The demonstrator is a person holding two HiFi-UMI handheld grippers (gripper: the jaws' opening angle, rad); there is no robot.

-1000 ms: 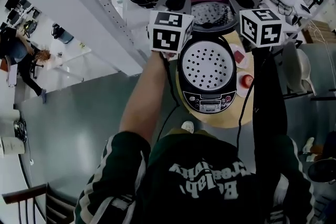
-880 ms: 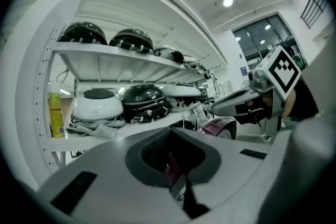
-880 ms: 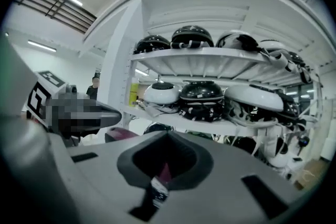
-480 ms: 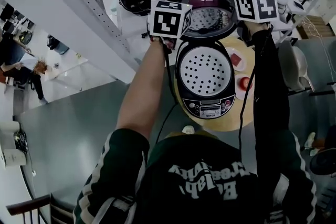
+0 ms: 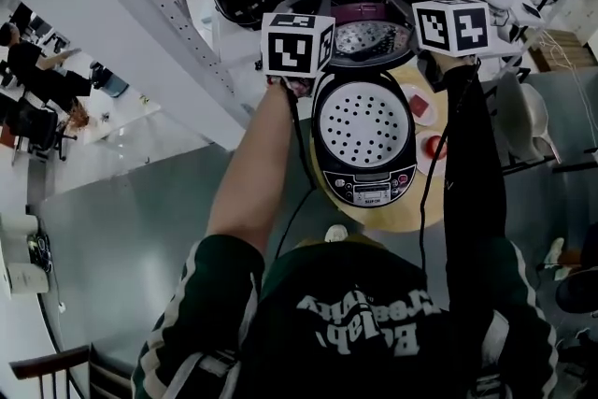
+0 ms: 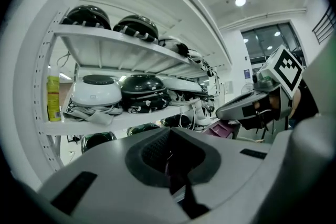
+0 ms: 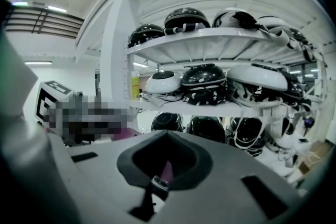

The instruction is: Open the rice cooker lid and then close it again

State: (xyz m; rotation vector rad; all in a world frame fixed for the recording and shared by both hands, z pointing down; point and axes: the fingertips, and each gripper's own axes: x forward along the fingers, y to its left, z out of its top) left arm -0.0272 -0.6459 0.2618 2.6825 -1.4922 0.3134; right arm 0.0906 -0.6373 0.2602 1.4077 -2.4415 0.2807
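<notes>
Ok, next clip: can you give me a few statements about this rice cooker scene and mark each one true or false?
1. The rice cooker has its lid standing open. True.
2. A small white dish with a red item on it sits on the round table beside the cooker. True.
3. Both grippers rest on that table. False: the left gripper and right gripper are up at either side of the raised lid.
4. The yellow-green bottle stands on the table. False: it stands on the white shelf.
</notes>
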